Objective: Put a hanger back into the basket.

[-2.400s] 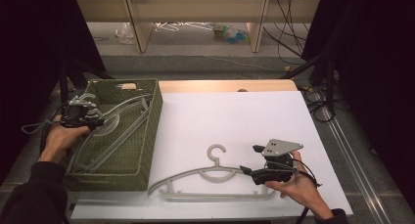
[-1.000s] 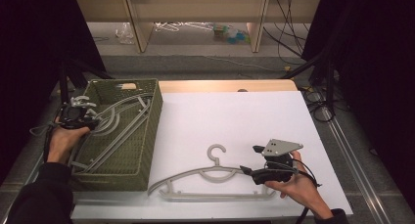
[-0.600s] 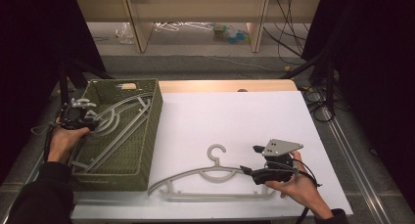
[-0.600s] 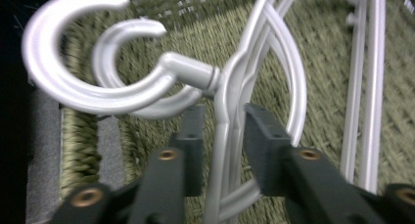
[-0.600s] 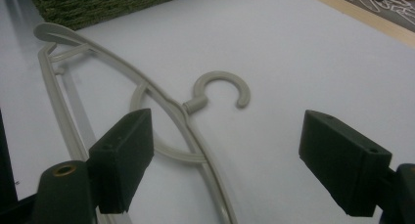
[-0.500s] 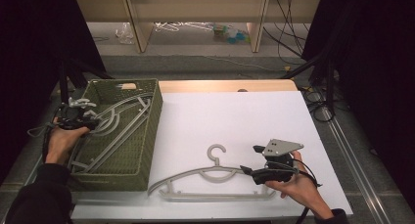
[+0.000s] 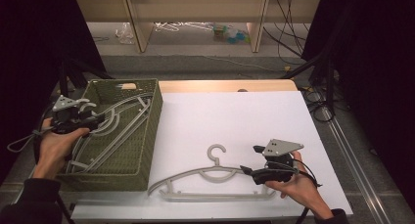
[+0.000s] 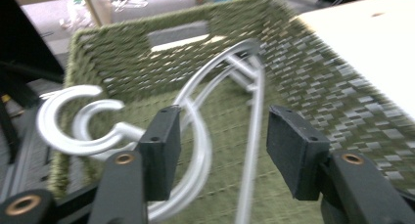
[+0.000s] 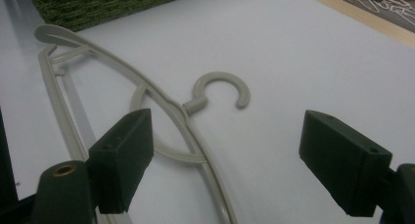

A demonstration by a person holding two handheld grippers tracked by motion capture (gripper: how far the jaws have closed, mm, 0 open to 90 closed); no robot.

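Note:
A green woven basket (image 7: pixel 147 136) stands at the left of the table with grey plastic hangers (image 7: pixel 122 121) lying inside it. My left gripper (image 7: pixel 97 120) hovers over the basket's left side, open. In the left gripper view (image 8: pixel 222 150) a hanger's curved arm (image 8: pixel 195 150) runs by the left jaw, and two hooks (image 8: pixel 73 121) poke over the basket's rim. Another grey hanger (image 7: pixel 205 177) lies flat on the white tabletop. My right gripper (image 7: pixel 249 159) is open at its right end. In the right gripper view (image 9: pixel 230 165) the wide jaws straddle the hanger's arm just below its hook (image 9: pixel 220 89).
The white sheet (image 7: pixel 235 121) covers most of the table, with a wooden strip (image 7: pixel 225 85) along the far edge. Beyond the table are shelving legs and loose hangers on the floor (image 7: pixel 181 26). Cables (image 7: pixel 318 101) trail at the right.
My left gripper has drawn back a little toward the basket's left rim. The right gripper and the hanger on the table have stayed put.

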